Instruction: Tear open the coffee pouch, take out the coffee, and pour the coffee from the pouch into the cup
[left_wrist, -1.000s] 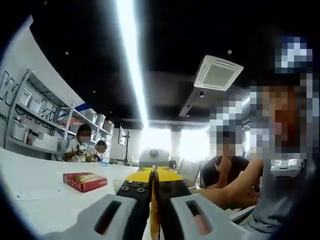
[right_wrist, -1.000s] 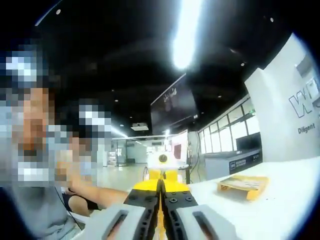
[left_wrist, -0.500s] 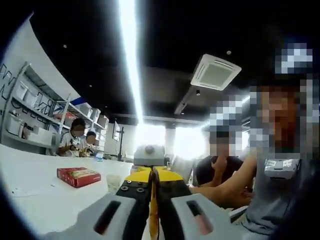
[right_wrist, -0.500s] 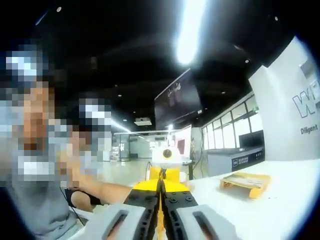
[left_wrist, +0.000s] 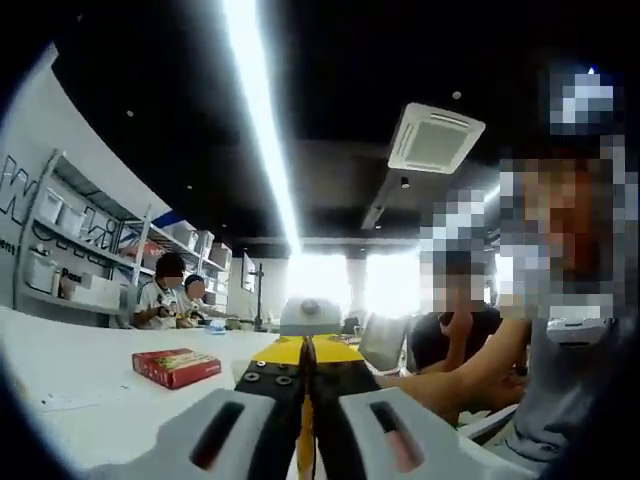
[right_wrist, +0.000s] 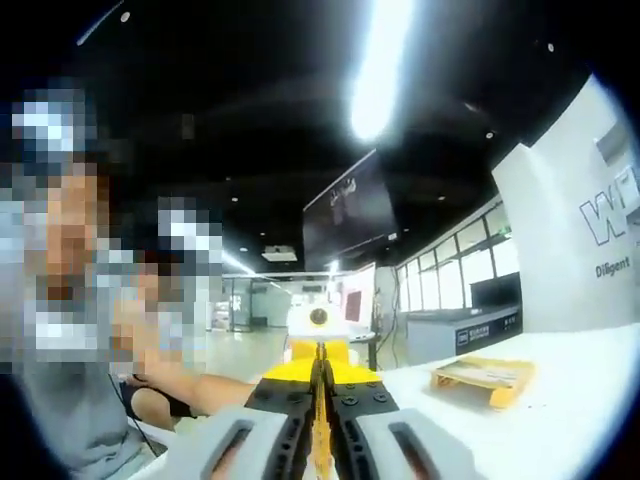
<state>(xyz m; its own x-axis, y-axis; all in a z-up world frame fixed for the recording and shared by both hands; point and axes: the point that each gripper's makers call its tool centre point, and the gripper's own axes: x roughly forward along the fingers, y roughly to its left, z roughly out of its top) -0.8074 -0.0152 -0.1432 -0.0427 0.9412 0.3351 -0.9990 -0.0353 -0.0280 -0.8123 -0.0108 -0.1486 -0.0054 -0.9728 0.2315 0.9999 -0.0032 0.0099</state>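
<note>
While both grippers clamp one yellow pouch (left_wrist: 306, 452) edge-on — left gripper (left_wrist: 306, 400), right gripper (right_wrist: 320, 400) — red box (left_wrist: 176, 366) on table (left_wrist: 80, 375).

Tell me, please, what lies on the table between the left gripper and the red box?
In the left gripper view, only bare white table lies between the left gripper and the red box; nothing sits on that stretch.
</note>
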